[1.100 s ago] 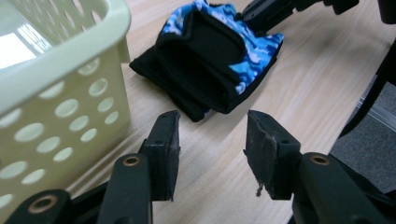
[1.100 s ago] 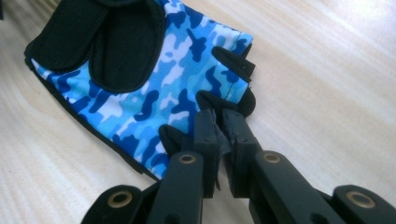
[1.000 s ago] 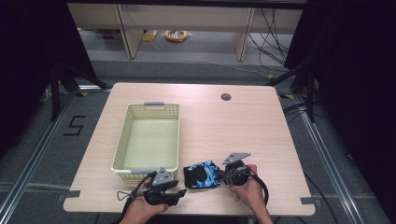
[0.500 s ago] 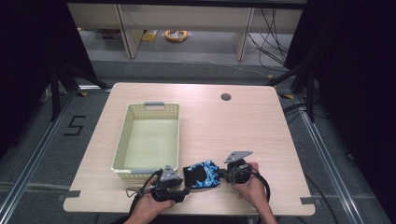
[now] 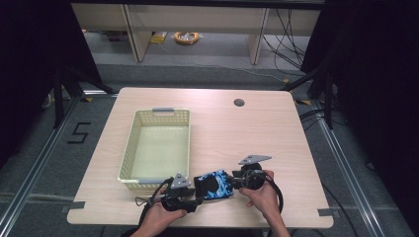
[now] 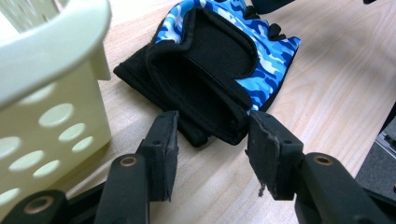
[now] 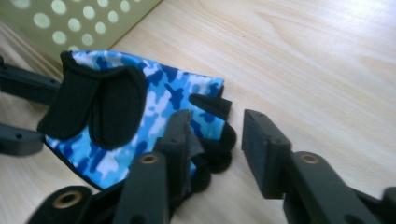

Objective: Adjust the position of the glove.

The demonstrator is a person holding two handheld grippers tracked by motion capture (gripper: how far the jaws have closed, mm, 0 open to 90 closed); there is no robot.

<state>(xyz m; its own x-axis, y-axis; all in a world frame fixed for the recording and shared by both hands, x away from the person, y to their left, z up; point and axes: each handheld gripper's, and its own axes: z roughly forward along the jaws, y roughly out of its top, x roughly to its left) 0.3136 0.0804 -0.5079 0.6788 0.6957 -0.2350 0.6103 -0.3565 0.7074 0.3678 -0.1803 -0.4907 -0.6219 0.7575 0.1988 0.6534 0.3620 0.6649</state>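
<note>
Your right gripper (image 7: 212, 140) had just been opening, jaws apart off the glove (image 7: 140, 116); your left gripper (image 6: 212, 154) stood apart at its cuff, lower centre — you needed to clamp there before lifting.

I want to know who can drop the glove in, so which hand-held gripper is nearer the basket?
Left. The left hand-held gripper sits beside the basket front corner; the right hand-held gripper lies beyond the glove.

Grey floor (image 5: 207, 74), "5" marked (image 5: 79, 132); black curtains (image 5: 29, 59) both sides — shelving legs (image 5: 258, 42) at back.
</note>
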